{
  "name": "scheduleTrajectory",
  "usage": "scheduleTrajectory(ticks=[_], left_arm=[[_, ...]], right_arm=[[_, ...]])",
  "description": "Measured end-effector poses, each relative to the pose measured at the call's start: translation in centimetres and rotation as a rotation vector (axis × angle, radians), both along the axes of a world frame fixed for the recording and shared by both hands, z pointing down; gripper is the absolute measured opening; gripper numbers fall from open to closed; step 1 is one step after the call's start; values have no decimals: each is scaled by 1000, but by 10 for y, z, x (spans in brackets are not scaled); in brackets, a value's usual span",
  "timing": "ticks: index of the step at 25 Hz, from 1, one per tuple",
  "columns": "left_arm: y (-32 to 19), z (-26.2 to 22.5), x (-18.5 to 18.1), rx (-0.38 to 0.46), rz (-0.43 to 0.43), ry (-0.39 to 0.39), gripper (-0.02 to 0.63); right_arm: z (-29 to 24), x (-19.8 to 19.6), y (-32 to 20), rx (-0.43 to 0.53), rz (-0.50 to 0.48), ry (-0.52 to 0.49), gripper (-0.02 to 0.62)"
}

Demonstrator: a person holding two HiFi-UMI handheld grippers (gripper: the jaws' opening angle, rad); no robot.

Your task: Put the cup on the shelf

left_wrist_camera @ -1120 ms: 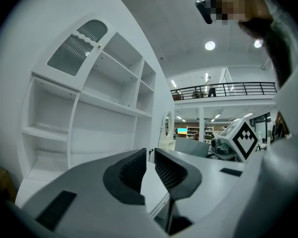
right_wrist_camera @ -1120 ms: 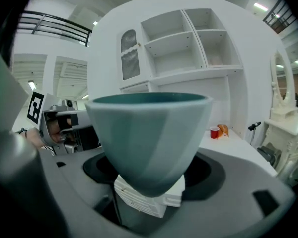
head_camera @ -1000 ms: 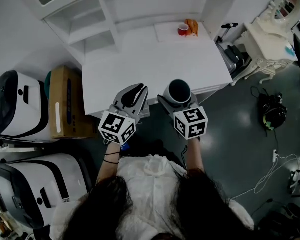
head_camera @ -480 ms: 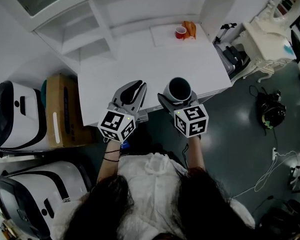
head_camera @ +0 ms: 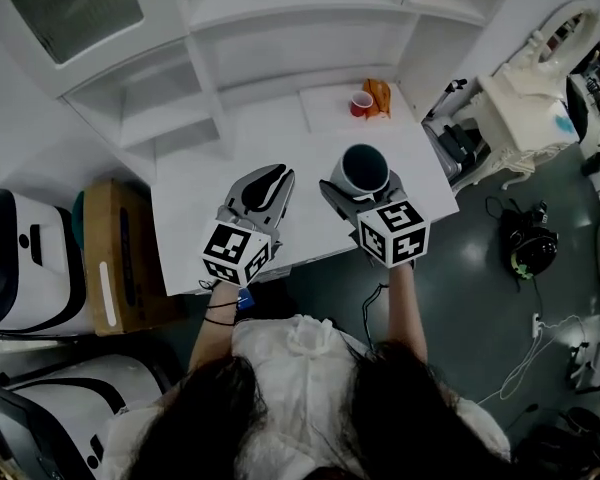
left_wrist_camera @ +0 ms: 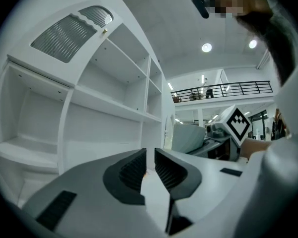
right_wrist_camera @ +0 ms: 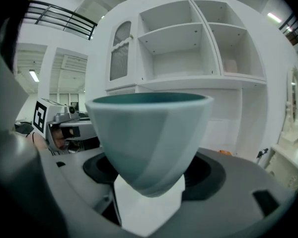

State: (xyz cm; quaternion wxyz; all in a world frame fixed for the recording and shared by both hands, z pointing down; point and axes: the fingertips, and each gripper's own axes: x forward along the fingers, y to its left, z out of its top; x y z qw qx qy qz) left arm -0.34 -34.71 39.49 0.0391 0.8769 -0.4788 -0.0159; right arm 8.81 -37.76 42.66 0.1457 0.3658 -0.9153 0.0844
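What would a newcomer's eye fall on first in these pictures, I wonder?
The pale cup with a teal inside stands out, clamped in the right gripper over the white table. Beside it, the left gripper, jaws shut on nothing. Behind stands the white shelf unit, a small red cup before it.

White table point(head_camera: 280, 158) w/ small red cup point(head_camera: 361, 103) touching orange item point(head_camera: 380, 95) at far right, both on white mat point(head_camera: 325, 110). Cardboard box point(head_camera: 115, 258) on floor left of table, betw. two white-black machines point(head_camera: 15, 258). Ornate white dresser point(head_camera: 525, 108) right. Dark round thing point(head_camera: 527, 251) and white cable point(head_camera: 540, 338) on floor near right.
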Motion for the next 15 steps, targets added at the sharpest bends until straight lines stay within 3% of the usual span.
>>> scheduleTrajectory(ticks=[7, 15], left_arm=[[-35, -18, -27, 24, 7, -34, 61], [-65, -37, -46, 64, 6, 7, 61]], right_arm=[[-74, -23, -60, 111, -93, 16, 349], [-176, -46, -132, 244, -176, 23, 349]])
